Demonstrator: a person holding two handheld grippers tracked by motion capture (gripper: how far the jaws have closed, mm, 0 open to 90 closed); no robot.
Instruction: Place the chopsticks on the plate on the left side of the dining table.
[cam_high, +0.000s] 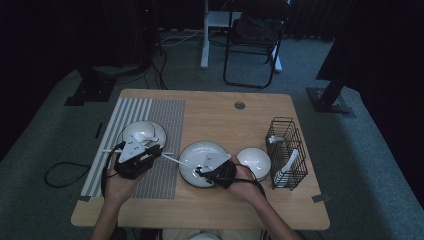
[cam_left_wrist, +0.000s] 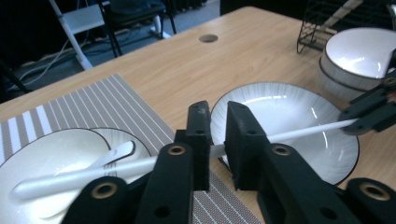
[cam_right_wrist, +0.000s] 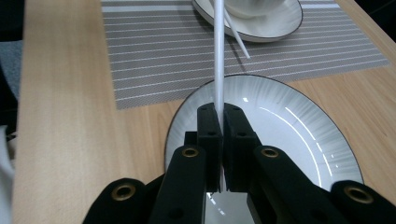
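A thin white chopstick runs level from the bowl on the left to the ribbed white plate. My right gripper hovers over that plate and is shut on one end of the chopstick. My left gripper sits at the mat's edge. In the left gripper view its jaws stand slightly apart, and the chopstick crosses behind the gap without being pinched. The chopstick's far end lies over the white bowl, next to a white spoon.
The bowl sits on a dark-rimmed plate on a striped placemat. A second chopstick leans out of that plate. Stacked white bowls and a black wire rack with white utensils stand at the right.
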